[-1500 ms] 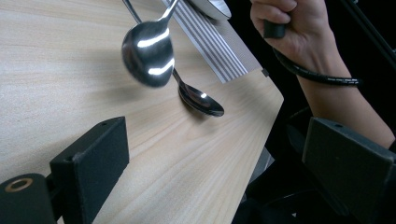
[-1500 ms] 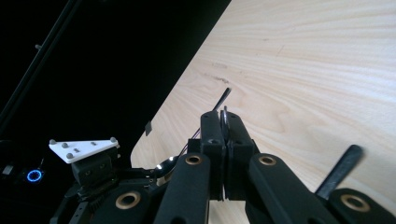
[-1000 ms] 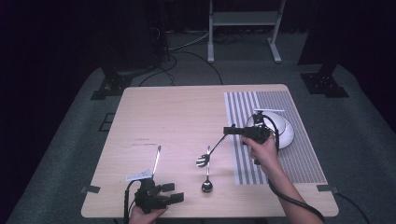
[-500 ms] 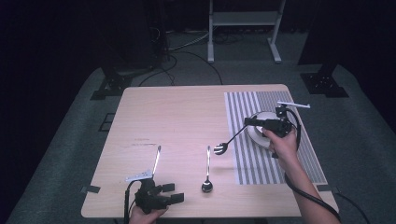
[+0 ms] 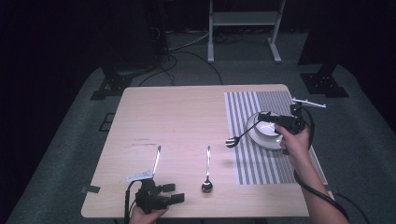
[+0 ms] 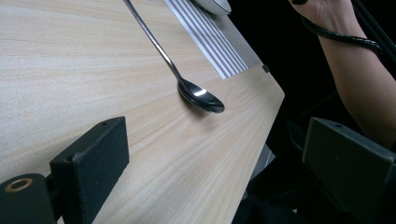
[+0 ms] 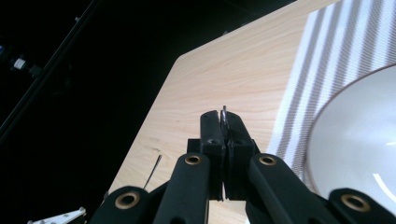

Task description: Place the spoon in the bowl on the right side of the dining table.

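My right gripper [image 5: 261, 117] hovers over the white plate [image 5: 270, 135] at the right, shut on the handle end of a metal utensil [image 5: 239, 136]. Its dark head hangs out to the left above the striped placemat [image 5: 252, 163]. In the right gripper view the jaws [image 7: 223, 125] are pressed together on a thin metal edge, beside the plate [image 7: 355, 140]. A spoon [image 5: 207, 172] lies on the bare wood in the front middle. My left gripper [image 5: 174, 193] rests at the table's front edge, open and holding nothing; the left gripper view [image 6: 219, 158] looks at the spoon [image 6: 196, 93].
A thin metal utensil [image 5: 158, 156] lies on the wood just beyond my left gripper. The placemat [image 6: 210, 37] covers the table's right part. The person's right forearm [image 6: 359, 79] reaches in past the table's front right corner. A metal stand [image 5: 243, 28] is on the floor behind.
My right gripper has carried the utensil rightward, from over the placemat's left part to above the plate. The left gripper has stayed where it was.
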`<state>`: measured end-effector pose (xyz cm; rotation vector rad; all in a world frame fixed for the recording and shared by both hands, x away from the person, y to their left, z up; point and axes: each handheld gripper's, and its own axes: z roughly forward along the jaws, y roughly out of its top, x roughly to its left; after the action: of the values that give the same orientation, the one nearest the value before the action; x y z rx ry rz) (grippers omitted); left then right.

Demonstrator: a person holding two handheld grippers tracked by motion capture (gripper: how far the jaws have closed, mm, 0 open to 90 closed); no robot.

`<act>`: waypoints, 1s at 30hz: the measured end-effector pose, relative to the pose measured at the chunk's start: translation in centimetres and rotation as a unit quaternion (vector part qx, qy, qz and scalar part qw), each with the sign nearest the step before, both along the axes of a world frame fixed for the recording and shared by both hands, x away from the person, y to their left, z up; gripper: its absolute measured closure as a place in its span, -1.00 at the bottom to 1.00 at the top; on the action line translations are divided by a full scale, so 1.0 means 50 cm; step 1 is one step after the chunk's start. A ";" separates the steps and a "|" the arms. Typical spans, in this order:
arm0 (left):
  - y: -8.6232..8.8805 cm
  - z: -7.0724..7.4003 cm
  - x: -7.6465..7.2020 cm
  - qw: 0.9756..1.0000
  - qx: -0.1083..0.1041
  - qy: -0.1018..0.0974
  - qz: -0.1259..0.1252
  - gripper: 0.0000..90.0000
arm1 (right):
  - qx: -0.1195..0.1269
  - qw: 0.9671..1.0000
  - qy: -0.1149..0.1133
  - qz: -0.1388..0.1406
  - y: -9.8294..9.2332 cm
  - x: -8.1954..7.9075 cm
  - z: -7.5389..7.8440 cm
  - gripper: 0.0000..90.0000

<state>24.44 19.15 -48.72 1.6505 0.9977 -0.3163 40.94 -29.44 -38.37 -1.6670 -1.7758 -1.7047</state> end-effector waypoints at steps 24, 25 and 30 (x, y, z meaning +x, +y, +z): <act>-0.002 -0.002 0.000 1.000 0.001 0.000 -0.001 -0.87 | 0.007 0.996 -0.001 -0.090 -0.110 -0.006 0.019 0.96; -0.002 -0.002 0.001 1.000 0.001 0.000 -0.001 -0.87 | 0.008 0.995 0.000 -0.095 -0.114 -0.006 0.020 0.96; -0.002 -0.002 0.001 1.000 0.001 0.001 -0.001 -0.87 | 0.006 0.994 0.000 -0.108 -0.130 -0.008 0.024 0.95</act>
<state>24.48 19.07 -48.81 1.6529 0.9978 -0.3175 40.56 -35.93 -37.16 -1.9138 -1.6331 -1.7946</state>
